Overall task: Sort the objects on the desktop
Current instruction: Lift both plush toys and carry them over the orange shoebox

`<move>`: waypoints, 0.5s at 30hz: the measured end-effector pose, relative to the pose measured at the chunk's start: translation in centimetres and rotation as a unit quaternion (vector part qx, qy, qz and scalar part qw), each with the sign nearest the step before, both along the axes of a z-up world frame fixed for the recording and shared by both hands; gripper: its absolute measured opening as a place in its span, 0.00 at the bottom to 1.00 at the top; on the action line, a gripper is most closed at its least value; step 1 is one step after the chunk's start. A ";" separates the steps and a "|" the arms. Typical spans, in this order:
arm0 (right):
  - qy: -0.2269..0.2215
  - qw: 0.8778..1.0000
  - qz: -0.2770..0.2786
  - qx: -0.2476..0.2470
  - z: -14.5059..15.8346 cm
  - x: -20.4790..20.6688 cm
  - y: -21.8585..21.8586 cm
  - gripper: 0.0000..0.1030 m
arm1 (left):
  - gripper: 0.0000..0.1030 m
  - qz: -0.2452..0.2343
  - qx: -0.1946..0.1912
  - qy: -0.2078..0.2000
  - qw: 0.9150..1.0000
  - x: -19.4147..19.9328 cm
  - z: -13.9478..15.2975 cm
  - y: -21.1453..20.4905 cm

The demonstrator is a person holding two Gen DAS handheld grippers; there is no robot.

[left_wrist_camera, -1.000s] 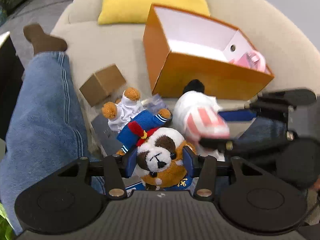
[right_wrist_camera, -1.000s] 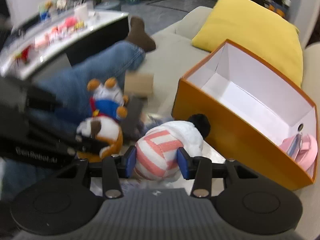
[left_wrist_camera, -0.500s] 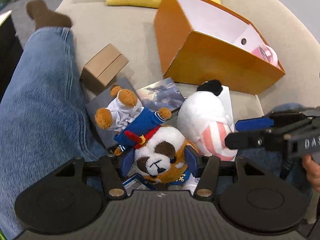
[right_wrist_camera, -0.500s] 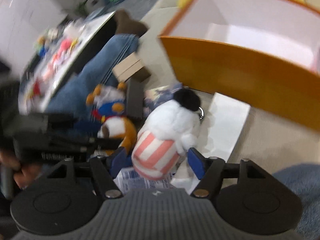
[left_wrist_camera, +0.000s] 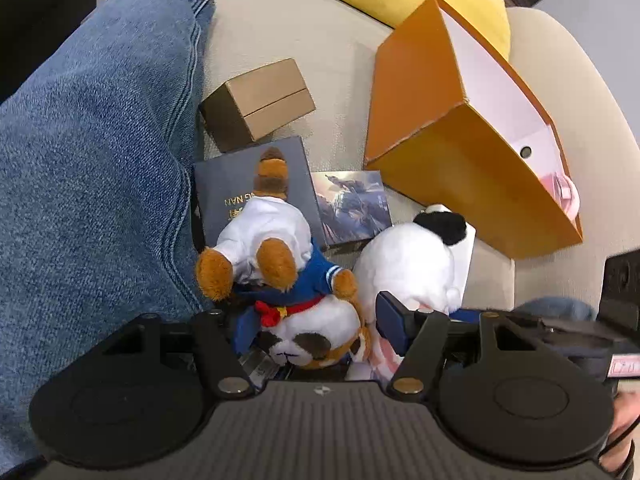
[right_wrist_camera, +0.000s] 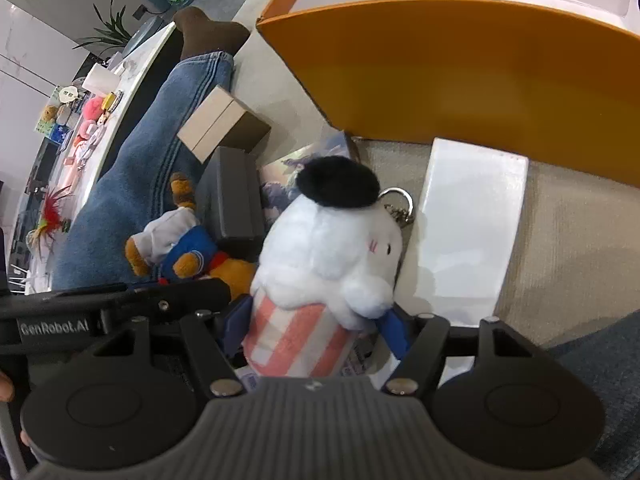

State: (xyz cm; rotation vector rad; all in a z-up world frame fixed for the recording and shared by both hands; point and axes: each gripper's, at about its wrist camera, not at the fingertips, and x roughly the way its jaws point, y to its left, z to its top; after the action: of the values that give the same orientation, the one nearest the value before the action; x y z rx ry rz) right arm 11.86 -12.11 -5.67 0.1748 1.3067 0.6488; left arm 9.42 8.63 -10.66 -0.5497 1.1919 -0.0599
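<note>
Both plush toys lie on the beige sofa seat [left_wrist_camera: 332,40] in front of the open orange cardboard box [left_wrist_camera: 472,168], beside a blue-jeaned leg [left_wrist_camera: 92,152]; neither is in the box yet.

The left tongs [left_wrist_camera: 308,320] stand apart around the head of the brown-and-white plush dog in a blue sailor jacket [left_wrist_camera: 280,272]. The right blue pad is clear of the toy, while the other pad is hidden behind it, so I judge this a loose straddle, not a grip. The right tongs [right_wrist_camera: 316,330] bracket the striped pink-and-white base of the white plush puppy with a black beret [right_wrist_camera: 328,248]. Their blue pads lie at its sides, but I cannot tell whether they press on it or have let go.

The step in hand looks like the pick-up of the 2 toys for sorting. The next move likely calls for each pair of tongs to squeeze firmly on soft stuffing, then lift over the box's near wall. The puppy's metal keyring [right_wrist_camera: 396,200] could snag.

Readable writing:
- "GenRobot.AI" on the left tool's body in the right wrist view.
- Letters ending "G NAN" upside down on the dark grey book [left_wrist_camera: 236,184] under the dog.

A brown kraft carton [left_wrist_camera: 260,100], a picture card [left_wrist_camera: 352,204] and a white flat box [right_wrist_camera: 468,224] lie nearby.
</note>
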 end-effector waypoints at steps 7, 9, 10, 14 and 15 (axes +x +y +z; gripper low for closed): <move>-0.018 1.000 0.018 -0.002 0.6 -0.6 -0.3 0.59 | 0.48 0.012 0.022 -0.012 1.000 -0.3 -0.5 -0.4; -0.025 0.999 0.019 -0.003 1.0 -1.0 -0.6 0.58 | 0.45 0.011 0.023 -0.021 0.999 -0.8 0.1 -0.5; -0.028 0.999 0.019 -0.003 1.2 -1.2 -0.9 0.58 | 0.45 0.009 0.024 -0.026 0.999 -1.1 0.6 -0.6; -0.066 0.997 0.027 -0.007 3.4 -2.3 -1.6 0.58 | 0.45 -0.012 0.043 -0.063 0.997 -2.1 3.9 -1.2; -0.076 0.997 0.030 -0.006 4.1 -2.6 -1.8 0.58 | 0.45 -0.019 0.042 -0.073 0.996 -2.4 4.7 -1.3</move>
State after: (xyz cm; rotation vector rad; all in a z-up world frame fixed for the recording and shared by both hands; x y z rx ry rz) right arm 9.26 -13.95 -1.60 0.0749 1.1730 0.6911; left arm 7.07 7.36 -5.92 -0.4418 1.0579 -0.0816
